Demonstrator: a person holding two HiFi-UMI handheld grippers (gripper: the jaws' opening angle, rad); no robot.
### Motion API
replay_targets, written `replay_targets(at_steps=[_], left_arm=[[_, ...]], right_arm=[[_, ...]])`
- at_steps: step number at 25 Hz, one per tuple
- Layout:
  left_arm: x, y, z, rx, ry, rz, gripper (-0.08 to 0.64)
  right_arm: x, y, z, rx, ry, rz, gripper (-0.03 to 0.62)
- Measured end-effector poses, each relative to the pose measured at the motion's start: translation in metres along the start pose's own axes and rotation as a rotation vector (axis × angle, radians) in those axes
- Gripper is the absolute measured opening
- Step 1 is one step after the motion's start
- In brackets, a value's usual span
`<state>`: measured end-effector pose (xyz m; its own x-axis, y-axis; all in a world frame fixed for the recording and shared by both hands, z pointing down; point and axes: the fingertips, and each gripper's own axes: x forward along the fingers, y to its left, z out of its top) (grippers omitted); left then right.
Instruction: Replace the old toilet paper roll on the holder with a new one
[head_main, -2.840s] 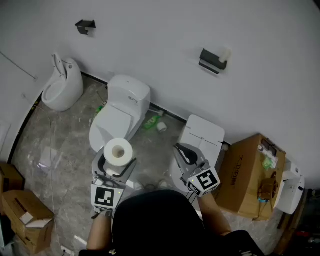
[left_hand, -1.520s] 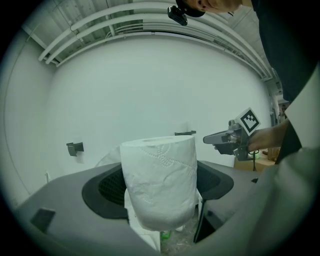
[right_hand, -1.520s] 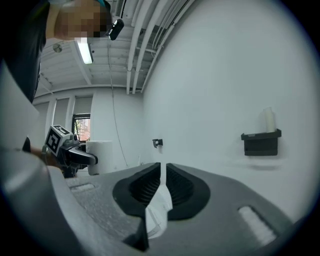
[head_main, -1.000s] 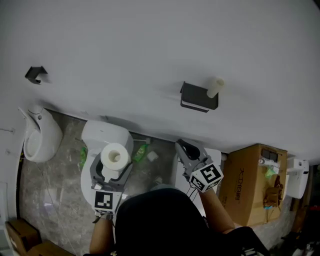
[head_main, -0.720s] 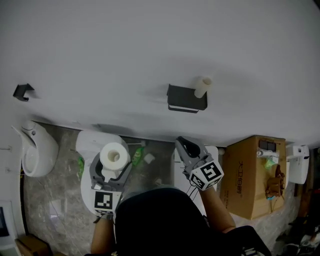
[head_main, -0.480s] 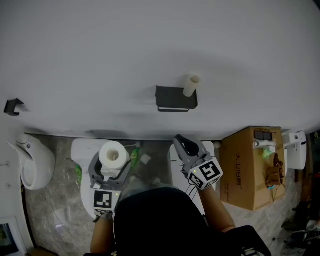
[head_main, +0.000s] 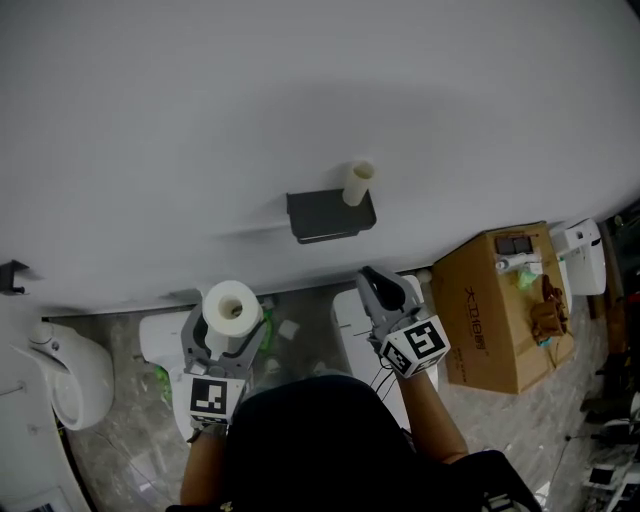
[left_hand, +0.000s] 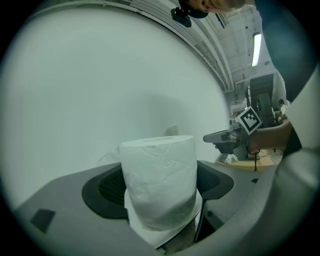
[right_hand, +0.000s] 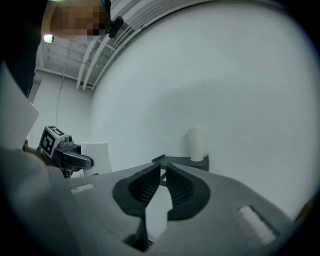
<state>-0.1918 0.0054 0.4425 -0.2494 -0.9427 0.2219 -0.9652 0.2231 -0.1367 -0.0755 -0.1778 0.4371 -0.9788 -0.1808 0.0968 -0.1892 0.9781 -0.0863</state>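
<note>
Roll of new toilet paper pinched in left tongs; right tongs pressed together, empty; old core on wall holder.

Mostly matt stuff here, plus one bit of shiny porcelain

Fresh roll is soft white embossed paper and the old tube is pale cardboard on a matt dark holder. Wall is smooth matt white, box brown cardboard, urinal glossy. Right gripper is matt grey plastic with ribbed black pads.

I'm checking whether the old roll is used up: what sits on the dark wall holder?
A thin, pale cardboard tube stands upright at the right end of the holder, seemingly bare of paper. Whatever peg carries it is hidden inside the tube.
</note>
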Motion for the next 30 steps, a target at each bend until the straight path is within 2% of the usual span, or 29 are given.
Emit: replay_targets(at_steps=[3,9,11,14,17,20,22,30], left_arm=[[0.008,0.007,0.001,-0.022,0.005,-0.011,0.416],[0.013,0.029,-0.006,-0.006,0.011,-0.007,0.416],[0.012,0.037,-0.01,0.021,0.007,0.0,0.416],[0.01,0.049,-0.013,0.018,0.012,0.032,0.416],[0.005,0.059,-0.014,-0.023,0.024,0.076,0.416],[-0.002,0.069,-0.018,-0.009,0.027,0.108,0.416],[-0.008,0.074,-0.019,-0.055,0.042,0.142,0.416],[-0.019,0.081,-0.031,-0.015,0.066,0.19,0.416]], right_arm=[[0.009,-0.007,0.003,-0.004,-0.004,-0.029,0.034],[0.035,-0.026,0.017,-0.063,-0.004,-0.088,0.066],[0.045,-0.037,0.024,-0.092,-0.003,-0.118,0.078],[0.061,-0.054,0.036,-0.117,0.002,-0.15,0.128],[0.076,-0.07,0.045,-0.134,0.005,-0.175,0.153],[0.09,-0.082,0.051,-0.142,0.009,-0.195,0.197],[0.1,-0.087,0.052,-0.139,0.017,-0.199,0.218],[0.127,-0.1,0.05,-0.136,0.036,-0.198,0.222]])
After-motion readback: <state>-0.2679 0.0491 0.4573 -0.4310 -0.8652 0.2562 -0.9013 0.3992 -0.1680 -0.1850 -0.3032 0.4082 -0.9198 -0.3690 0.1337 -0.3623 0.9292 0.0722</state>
